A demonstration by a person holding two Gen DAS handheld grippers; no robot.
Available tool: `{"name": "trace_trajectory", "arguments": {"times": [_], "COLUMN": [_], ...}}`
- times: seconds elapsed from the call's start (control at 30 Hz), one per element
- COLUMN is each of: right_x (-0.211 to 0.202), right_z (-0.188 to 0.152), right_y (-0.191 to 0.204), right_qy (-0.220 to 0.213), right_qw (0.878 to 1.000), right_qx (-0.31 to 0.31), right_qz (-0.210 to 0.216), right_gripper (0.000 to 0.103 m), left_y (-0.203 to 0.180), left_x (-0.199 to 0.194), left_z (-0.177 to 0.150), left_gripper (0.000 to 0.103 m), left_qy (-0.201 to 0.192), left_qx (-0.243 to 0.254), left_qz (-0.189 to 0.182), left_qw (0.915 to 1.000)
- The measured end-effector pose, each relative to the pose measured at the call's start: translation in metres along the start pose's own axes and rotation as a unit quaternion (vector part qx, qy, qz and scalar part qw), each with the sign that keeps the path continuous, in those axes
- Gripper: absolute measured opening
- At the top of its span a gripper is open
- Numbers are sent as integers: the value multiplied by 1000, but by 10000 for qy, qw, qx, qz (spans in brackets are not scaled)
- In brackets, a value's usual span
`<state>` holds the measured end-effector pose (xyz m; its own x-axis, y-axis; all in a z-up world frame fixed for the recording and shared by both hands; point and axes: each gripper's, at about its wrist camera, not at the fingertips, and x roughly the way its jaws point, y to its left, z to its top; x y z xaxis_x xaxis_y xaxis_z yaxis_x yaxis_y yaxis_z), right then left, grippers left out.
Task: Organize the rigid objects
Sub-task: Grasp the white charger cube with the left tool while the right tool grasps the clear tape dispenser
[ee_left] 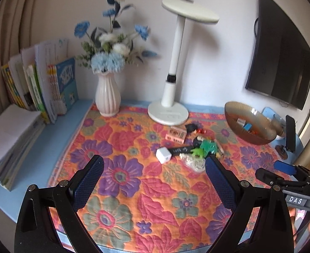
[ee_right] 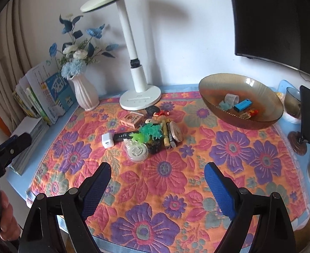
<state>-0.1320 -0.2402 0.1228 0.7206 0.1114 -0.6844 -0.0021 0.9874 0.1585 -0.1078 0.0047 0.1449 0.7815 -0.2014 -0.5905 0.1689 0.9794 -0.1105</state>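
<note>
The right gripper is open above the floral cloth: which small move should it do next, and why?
Probably forward and down to the round clear plastic case, the pile's nearest piece. The right gripper is empty, and the amber glass bowl already holds a few small things.

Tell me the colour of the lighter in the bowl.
Blue lighter, clearest in the right wrist view.

both wrist views downward, sharing floral cloth [ee_left: 155, 189]
</note>
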Motion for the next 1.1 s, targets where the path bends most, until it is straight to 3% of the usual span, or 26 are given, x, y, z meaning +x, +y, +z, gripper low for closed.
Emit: {"name": "trace_trajectory", "arguments": {"times": [0.1, 0.3, 0.4, 0.53, 0.7, 0.93, 1.1], "right_x": [17, 75, 99, 127, 156, 177, 188], "right_z": [-4, -9, -3, 3, 4, 11, 15], "right_y": [2, 0, 5, 16, 23, 31, 41], "right_qy": [262, 959, 1118, 1252, 1375, 1296, 1203], "right_qw": [9995, 9931, 9909, 9900, 9885, 9887, 9893], "right_qx": [-19, 154, 35, -152, -369, -681, -826], "right_qz": [147, 657, 744, 624, 502, 308, 69], "right_gripper": [74, 65, 64, 64, 64, 67, 65], "left_y": [1, -3, -11, -20, -21, -18, -12], "left_x": [22, 86, 118, 158, 194, 214, 205], "left_z": [-2, 0, 3, -1, -3, -3, -6], "left_gripper": [96, 90, 84, 83, 72, 35, 35], "left_qy": [269, 925, 998, 1159, 1445, 1545, 1480], "left_qx": [37, 140, 354, 513, 326, 226, 253], "left_qz": [56, -227, -222, -234, -313, -361, -390], "left_qw": [9996, 9954, 9941, 9917, 9885, 9871, 9879]}}
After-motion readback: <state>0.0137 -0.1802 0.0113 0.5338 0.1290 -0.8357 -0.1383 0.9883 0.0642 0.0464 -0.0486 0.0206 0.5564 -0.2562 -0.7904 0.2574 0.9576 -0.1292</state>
